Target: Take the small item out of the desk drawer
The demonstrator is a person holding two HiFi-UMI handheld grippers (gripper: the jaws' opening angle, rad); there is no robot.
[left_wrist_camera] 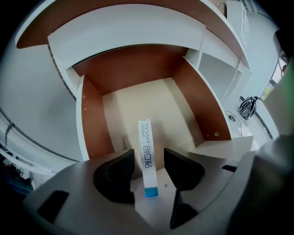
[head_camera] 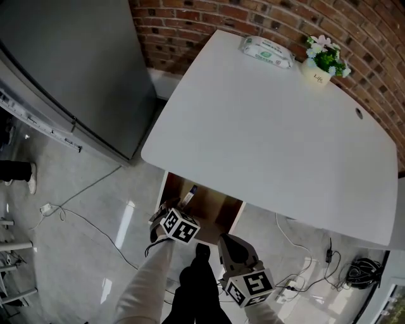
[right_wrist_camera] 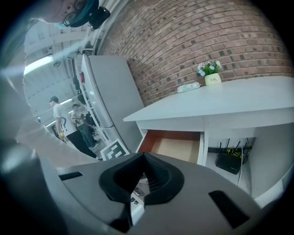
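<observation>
While your left claw (left_wrist_camera: 149,166) sits at the front of the open drawer (left_wrist_camera: 94,120), its two jaws stand apart. One slim white box (left_wrist_camera: 146,140) lies between them on the drawer floor. A thin gap shows on each side of the box, so nothing is gripped. In the left gripper view the box runs from 6 o'clock toward 12 o'clock, with its blue end at 6, nearest you. Your right claw (right_wrist_camera: 146,178) is closed, jaws pressed together on nothing. It is held outside the drawer, at about 5 o'clock from the left one in the head view.

Count it up: two claws, one drawer, one box in it, and one white tabletop (head_camera: 266,133) carrying two things. These are a pack of wipes (head_camera: 267,52) and a small potted plant (head_camera: 324,60), both at the far edge near 1 o'clock, close to the brick wall (head_camera: 190,19).

Only the left gripper view shows the print on the box and the gaps beside the jaws. In the head view the box is a tiny sliver inside the drawer, too small to read. Only the right gripper view shows the drawer from the side, pulled out beneath the tabletop. It also shows one black router (right_wrist_camera: 229,161) under the tabletop at 3 o'clock and two people (right_wrist_camera: 69,121) standing far off at 9 o'clock.
</observation>
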